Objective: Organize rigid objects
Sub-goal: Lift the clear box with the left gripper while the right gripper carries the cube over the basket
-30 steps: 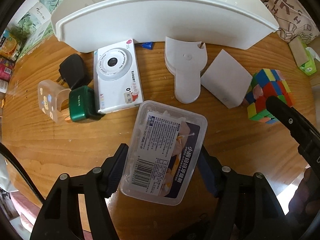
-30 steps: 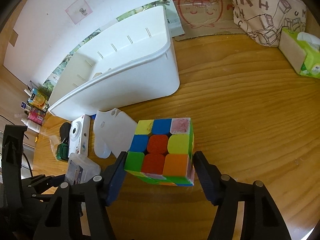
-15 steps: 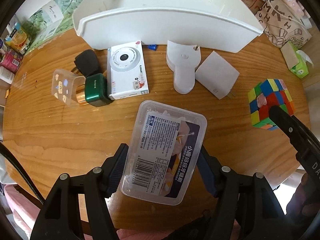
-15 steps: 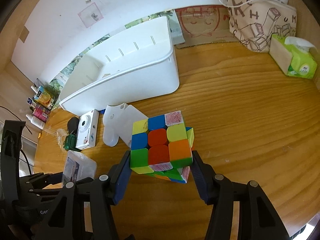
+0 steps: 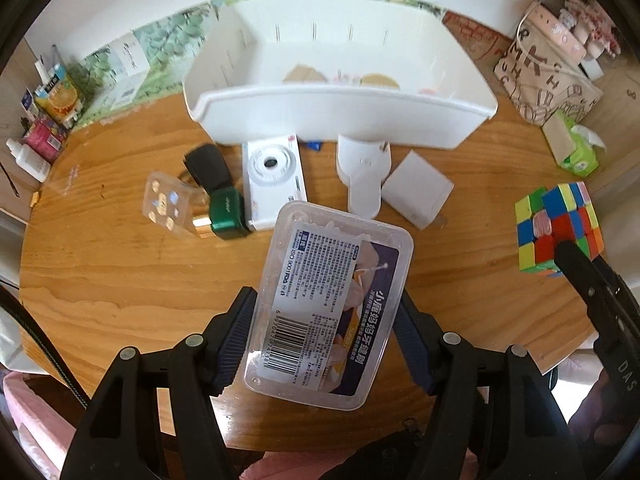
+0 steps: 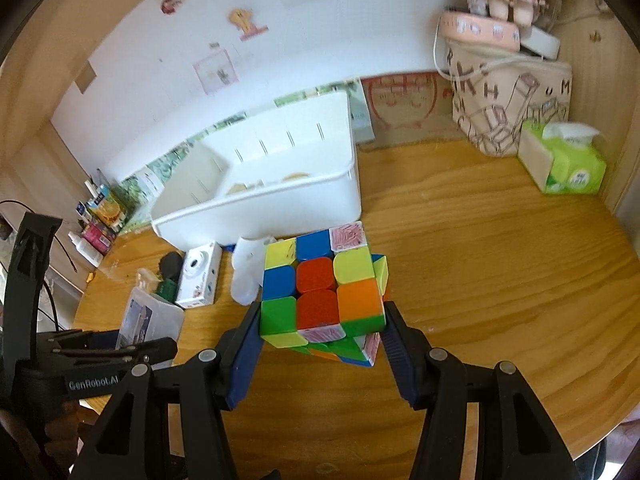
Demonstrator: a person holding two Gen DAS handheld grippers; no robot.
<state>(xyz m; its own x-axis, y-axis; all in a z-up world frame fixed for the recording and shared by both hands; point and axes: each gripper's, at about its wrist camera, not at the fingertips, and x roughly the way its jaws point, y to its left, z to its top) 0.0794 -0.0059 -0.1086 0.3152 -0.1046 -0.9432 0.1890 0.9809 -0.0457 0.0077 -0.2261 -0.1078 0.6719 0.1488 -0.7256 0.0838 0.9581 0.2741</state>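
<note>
left gripper (image 5: 324, 320) clamps clear plastic box (image 5: 328, 304) above wooden table (image 5: 120, 280); right gripper (image 6: 322, 330) clamps rubik's cube (image 6: 320, 280), w/ white bin (image 6: 260, 204) at 11 o'clock of cube, white camera (image 5: 274, 184) just in front of it.

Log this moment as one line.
left tool: shut on clear box | right tool: shut on cube | both held above table | bin: near, nothing dropped in yet
</note>
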